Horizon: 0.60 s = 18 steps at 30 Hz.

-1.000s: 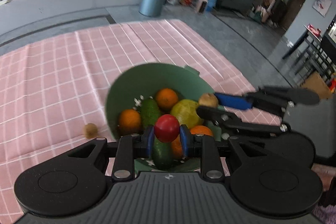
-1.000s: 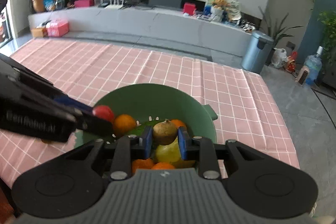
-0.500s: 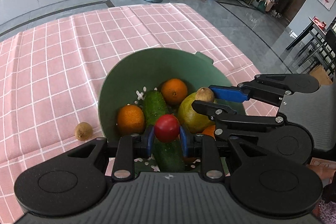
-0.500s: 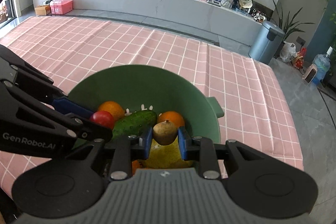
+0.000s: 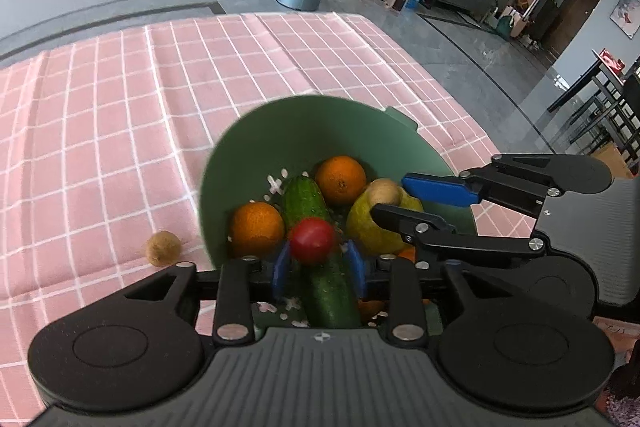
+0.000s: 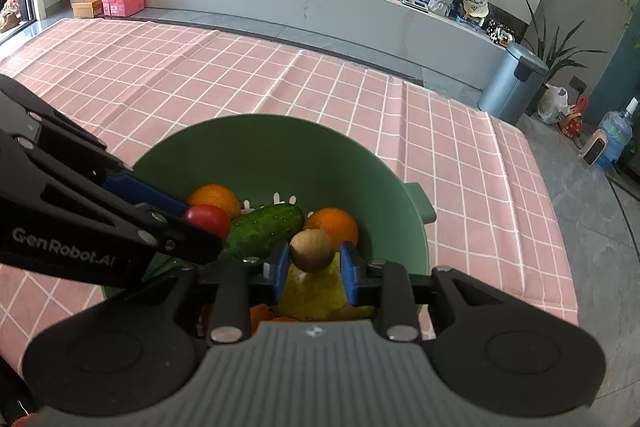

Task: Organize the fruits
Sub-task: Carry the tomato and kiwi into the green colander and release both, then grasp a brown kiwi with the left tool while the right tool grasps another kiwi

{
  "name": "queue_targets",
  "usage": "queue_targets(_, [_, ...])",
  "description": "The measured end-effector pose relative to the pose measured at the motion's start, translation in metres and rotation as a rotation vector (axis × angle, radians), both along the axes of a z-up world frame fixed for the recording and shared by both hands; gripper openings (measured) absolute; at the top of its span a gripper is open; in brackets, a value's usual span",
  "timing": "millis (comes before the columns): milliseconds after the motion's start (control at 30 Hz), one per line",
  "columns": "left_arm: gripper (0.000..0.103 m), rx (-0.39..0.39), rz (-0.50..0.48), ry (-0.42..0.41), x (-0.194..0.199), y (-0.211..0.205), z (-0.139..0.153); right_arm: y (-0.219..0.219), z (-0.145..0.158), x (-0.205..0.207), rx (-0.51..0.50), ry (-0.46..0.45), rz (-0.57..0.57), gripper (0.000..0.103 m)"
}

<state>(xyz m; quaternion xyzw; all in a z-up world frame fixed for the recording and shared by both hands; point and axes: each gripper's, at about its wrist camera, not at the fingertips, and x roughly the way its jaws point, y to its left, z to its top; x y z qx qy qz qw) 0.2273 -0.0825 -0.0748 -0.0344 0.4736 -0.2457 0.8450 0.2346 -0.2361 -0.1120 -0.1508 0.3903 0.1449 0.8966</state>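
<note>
left wrist view | my left gripper (image 5: 319,264) has just been opening, jaws off the tomato (image 5: 312,240) over the green bowl (image 5: 280,131) so it drops in | right gripper (image 6: 313,271) looks slack around the brown fruit (image 6: 311,250), same plan

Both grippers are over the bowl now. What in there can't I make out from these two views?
- Bowl bottom, near side: hidden by both gripper bodies.
- Orange pieces under the yellow fruit: mostly covered, right wrist view.
- Cucumber near end: cut off by left gripper.
</note>
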Motion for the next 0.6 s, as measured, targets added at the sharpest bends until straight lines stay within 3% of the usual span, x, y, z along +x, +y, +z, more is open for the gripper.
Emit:
queue_targets(67, [0.045, 0.002, 0.015, -0.02, -0.004, 0.005, 0.006, 0.001, 0.005, -0.003, 0.003, -0.016, 0.0, 0.036])
queue_targets(133, [0.05, -0.006, 0.033, -0.037, -0.008, 0.011, 0.014, 0.002, 0.01, -0.006, 0.006, -0.031, 0.004, 0.04])
queue_targets(433, [0.052, 0.05, 0.106, -0.096, -0.037, 0.034, 0.042, 0.012, 0.03, -0.027, 0.065, -0.093, 0.004, 0.061])
queue_targets(600, [0.052, 0.122, 0.141, -0.098, -0.049, 0.046, 0.05, 0.02, 0.035, -0.042, 0.11, -0.107, -0.001, 0.067])
